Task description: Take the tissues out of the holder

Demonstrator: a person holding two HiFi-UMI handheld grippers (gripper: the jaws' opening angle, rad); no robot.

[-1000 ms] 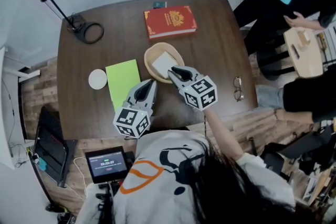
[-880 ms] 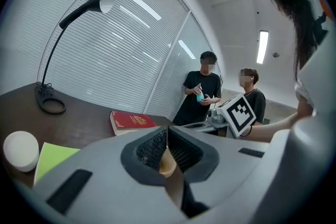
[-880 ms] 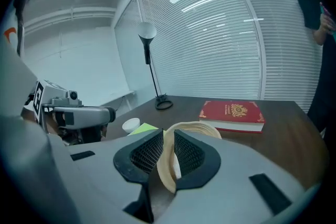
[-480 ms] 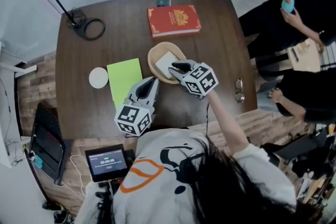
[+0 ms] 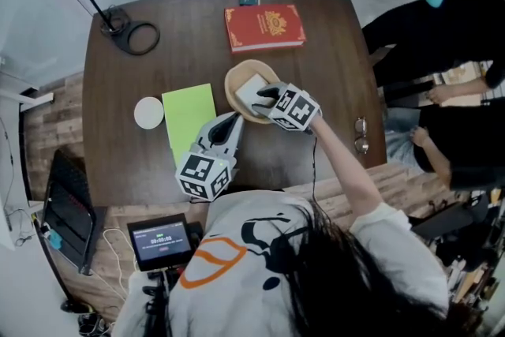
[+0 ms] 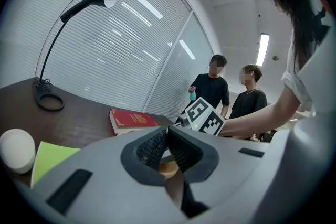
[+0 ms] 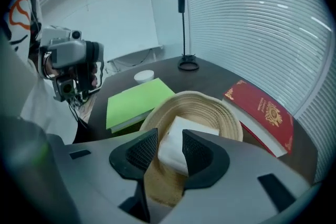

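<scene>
A round woven holder [image 5: 233, 80] [image 7: 215, 106] stands mid-table with a white stack of tissues [image 5: 249, 91] [image 7: 185, 132] inside. My right gripper [image 5: 266, 94] [image 7: 169, 145] points steeply down into the holder. Its jaws have just been opening and stand open on either side of the near edge of the tissues, pads not pressing. My left gripper [image 5: 234, 119] [image 6: 167, 137] hovers just in front of the holder near the green notebook, jaws shut and empty.
A green notebook [image 5: 188, 110] [image 7: 136, 100] lies left of the holder, with a white round disc [image 5: 147, 113] beyond it. A red book [image 5: 264, 26] [image 7: 262, 113] lies behind the holder. A lamp base [image 5: 131, 35] is back left, glasses [image 5: 361, 136] at the right edge. People stand at the right.
My right gripper has sunk and tipped down into the holder, rolling as it went, and its jaws have spread. The left gripper has stayed put.
</scene>
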